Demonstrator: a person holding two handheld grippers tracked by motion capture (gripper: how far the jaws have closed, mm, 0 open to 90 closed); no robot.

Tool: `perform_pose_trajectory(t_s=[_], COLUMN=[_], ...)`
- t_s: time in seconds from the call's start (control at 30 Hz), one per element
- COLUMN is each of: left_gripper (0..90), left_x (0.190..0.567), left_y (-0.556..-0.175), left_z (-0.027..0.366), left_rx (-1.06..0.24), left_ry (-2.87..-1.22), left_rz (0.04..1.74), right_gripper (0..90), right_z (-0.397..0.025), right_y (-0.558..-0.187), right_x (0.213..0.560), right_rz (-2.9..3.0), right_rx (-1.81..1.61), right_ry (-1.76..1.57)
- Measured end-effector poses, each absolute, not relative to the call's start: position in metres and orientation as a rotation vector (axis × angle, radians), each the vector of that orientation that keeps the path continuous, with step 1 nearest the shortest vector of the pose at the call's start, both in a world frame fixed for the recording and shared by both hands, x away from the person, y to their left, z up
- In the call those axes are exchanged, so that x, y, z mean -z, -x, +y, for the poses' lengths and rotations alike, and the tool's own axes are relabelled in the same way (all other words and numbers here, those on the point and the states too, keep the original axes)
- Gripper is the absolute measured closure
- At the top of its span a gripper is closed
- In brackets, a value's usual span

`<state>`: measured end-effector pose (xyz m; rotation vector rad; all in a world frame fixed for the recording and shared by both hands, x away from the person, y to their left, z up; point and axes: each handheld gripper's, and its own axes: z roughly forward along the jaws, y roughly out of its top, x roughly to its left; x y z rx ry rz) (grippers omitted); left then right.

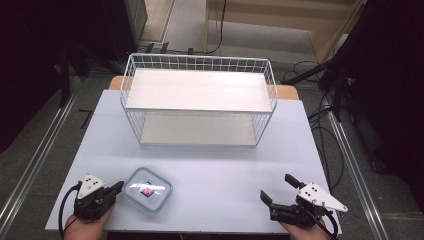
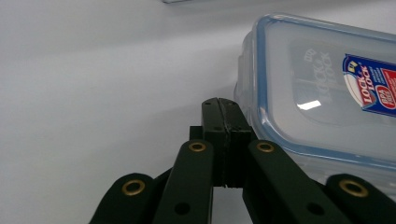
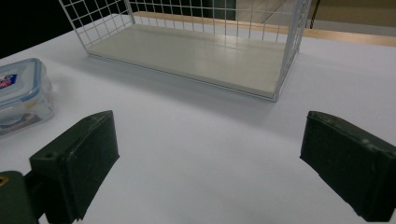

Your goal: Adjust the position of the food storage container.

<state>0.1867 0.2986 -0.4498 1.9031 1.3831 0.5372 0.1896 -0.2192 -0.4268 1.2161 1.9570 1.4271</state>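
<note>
A clear plastic food container (image 1: 147, 189) with a blue-rimmed lid and a red and blue label lies flat near the table's front left. My left gripper (image 1: 119, 186) sits just left of it, jaws pressed together on nothing, tips beside the container's left edge. In the left gripper view the shut gripper (image 2: 223, 108) points past the container (image 2: 322, 88) on its right. My right gripper (image 1: 276, 187) rests at the front right with its jaws wide apart. The right gripper view shows the gripper (image 3: 208, 154) open over bare table, the container (image 3: 21, 95) far left.
A white wire shelf rack (image 1: 197, 97) with two pale boards stands at the middle back of the light table (image 1: 210, 165); in the right gripper view the rack (image 3: 196, 46) is straight ahead. Cables and metal rails run along the floor on both sides.
</note>
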Motion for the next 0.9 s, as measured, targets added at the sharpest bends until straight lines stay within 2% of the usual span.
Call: perform_pose_trajectory(t_s=[0.9], left_gripper=[90.0], left_x=[0.457], left_y=[-0.165], left_z=[0.218], left_rx=[-0.362], left_ry=[-2.047], left_rz=[1.249], right_gripper=[4.7], right_z=[-0.218], right_y=[-0.190], right_x=[0.430], right_rz=[1.970], right_rx=[-1.435], right_ry=[-1.230])
